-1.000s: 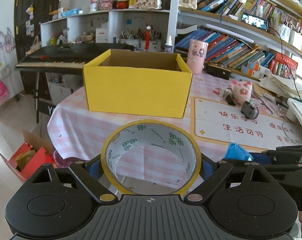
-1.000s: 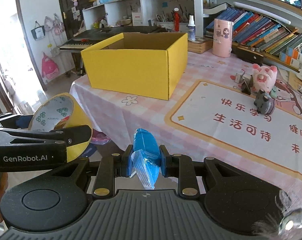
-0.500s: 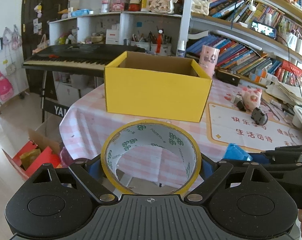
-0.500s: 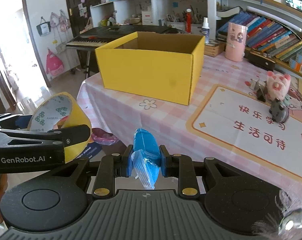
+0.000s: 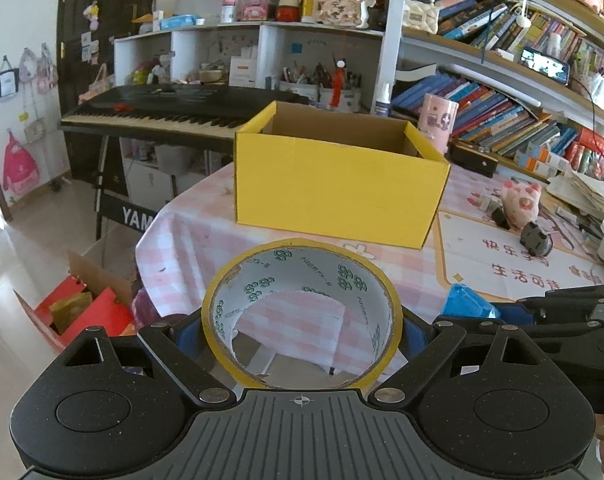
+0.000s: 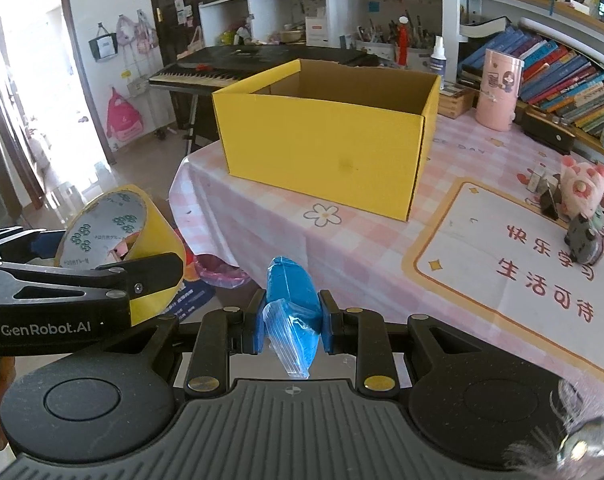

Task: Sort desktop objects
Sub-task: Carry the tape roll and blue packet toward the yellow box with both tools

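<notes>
The left gripper pinches a roll of yellow tape between its two blue-padded fingers; the roll's open core faces forward, and the white liner with green logos is visible inside. In the right wrist view the same roll appears at 9 o'clock, held clear of the tabletop and beyond its rounded edge.

The right gripper is pressed onto a blue plastic packet, which stands upright between the pads, with a crinkled transparent end pointing down toward the camera. In the left wrist view the packet shows at 4 o'clock, just beside the tape roll.

A yellow cardboard box stands open-topped on the pink checked tabletop at 12 o'clock from both grippers, well apart from each. Its interior is only partly visible; the contents cannot be determined.

At 3 o'clock of the box lies a printed mat with an orange border and red characters. A pink pig toy and a small dark figure stand at the mat's far edge. A pink cylindrical container stands at 1 o'clock behind the box. A black keyboard stands off the tabletop at 10 o'clock.
</notes>
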`<state>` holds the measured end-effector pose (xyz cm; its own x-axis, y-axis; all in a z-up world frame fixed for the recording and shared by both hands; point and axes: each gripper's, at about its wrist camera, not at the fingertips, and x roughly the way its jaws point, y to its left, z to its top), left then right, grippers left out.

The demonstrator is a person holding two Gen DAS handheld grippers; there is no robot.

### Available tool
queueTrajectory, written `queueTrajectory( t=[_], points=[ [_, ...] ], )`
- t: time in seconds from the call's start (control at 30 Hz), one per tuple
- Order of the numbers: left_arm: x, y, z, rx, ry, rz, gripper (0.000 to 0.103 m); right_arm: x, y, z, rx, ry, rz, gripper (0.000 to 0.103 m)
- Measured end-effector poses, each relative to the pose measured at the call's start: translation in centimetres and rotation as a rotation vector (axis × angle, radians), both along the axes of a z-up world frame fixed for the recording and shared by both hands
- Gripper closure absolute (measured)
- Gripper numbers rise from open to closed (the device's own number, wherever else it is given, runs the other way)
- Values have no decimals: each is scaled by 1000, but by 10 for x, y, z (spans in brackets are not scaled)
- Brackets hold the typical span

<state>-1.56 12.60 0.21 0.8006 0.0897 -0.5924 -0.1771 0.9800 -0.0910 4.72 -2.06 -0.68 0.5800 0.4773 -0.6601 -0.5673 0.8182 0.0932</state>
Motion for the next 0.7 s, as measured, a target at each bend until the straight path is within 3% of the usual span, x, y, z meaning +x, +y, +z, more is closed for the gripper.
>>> queueTrajectory(
  t=[0.37,0.7],
  points=[
    [17,3,1,20,-4,20,11,22,7,2,9,-22,23,79],
    [54,3,33,64,-126,26,11,63,2,37,69,-171,8,79]
  ],
)
